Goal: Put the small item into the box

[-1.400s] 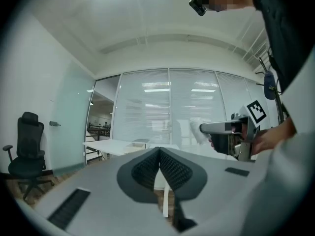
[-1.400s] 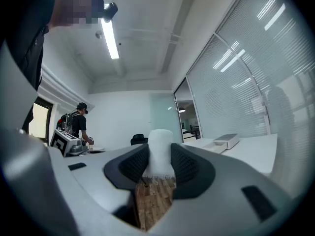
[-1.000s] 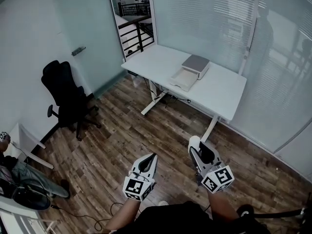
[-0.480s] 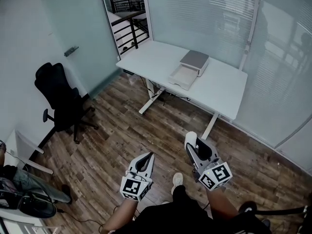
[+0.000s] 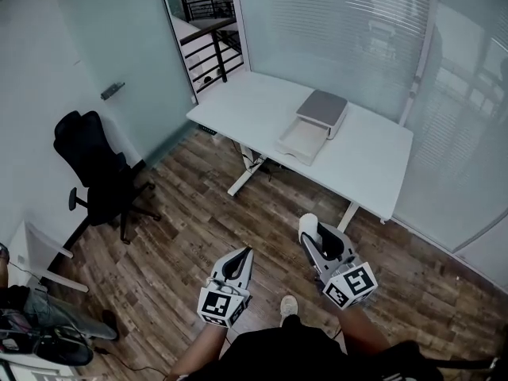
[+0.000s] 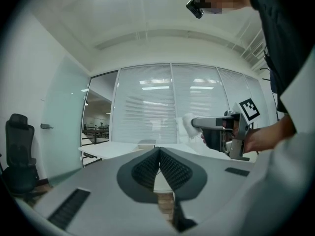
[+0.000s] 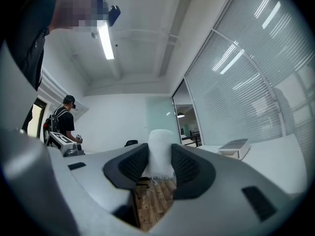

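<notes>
A wooden floor (image 5: 182,221) fills the lower half of the head view, and a glass wall with blinds (image 5: 341,30) runs across the top. A white table (image 5: 254,105) stands in the upper middle of the frame, well apart from both grippers. A black office chair (image 5: 91,161) sits at the left. Toward the table's right part lies the box (image 5: 321,105), a grey block with a pale open tray touching it. At the bottom centre, the left gripper (image 5: 244,254) has its jaws closed together with nothing between them. Just right of it, the right gripper (image 5: 315,235) has its jaws clamped on the small white item (image 5: 309,223), which sticks out past their tips, above the floor.
</notes>
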Tool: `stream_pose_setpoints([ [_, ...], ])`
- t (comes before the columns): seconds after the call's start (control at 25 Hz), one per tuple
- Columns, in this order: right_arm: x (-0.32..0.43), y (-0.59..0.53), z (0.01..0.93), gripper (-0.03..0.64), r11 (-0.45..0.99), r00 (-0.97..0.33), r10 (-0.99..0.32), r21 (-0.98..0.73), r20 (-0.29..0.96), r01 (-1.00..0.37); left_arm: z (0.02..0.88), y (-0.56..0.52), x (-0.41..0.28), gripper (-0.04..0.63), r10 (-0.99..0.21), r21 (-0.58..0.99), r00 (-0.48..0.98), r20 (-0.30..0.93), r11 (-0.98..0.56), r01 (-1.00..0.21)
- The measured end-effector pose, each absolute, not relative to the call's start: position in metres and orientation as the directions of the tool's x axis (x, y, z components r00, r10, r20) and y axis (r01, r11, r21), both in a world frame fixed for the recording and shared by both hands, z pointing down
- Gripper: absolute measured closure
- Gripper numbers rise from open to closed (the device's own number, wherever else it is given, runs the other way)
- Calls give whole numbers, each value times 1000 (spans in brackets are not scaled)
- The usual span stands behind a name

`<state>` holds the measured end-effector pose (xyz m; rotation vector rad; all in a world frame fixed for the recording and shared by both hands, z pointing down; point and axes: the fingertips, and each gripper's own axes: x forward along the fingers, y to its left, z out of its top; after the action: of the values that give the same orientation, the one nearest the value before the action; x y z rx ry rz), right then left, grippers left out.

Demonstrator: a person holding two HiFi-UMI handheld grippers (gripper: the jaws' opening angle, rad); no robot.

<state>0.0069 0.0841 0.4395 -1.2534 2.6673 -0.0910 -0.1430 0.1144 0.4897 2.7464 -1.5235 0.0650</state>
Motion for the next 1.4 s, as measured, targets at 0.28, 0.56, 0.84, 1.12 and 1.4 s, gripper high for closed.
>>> stream_pose_setpoints([
  [0.28,22,23,453,459,649,-638,-760,-143,-121,-747,503,53,-126,581,-848,1,522,91,-524,-852],
  [0.56,42,-18,456,460,665,-656,-746,-154,-114,-731,497,6,-101,581,-853,-27,516,70,-519,-854],
  [0.84,53,-45,457,459,677,-665,-736,-166,-128,-717,497,-16,-83,581,-851,-30,517,87,-521,-853],
  [1.12,67,-65,461,459,672,-660,-740,-149,-126,-725,499,-44,-75,581,-843,-52,527,103,-534,-844],
  [1.4,60,-102,459,460,667,-655,-745,-130,-124,-734,502,-78,-77,582,-828,-23,551,105,-556,-831],
])
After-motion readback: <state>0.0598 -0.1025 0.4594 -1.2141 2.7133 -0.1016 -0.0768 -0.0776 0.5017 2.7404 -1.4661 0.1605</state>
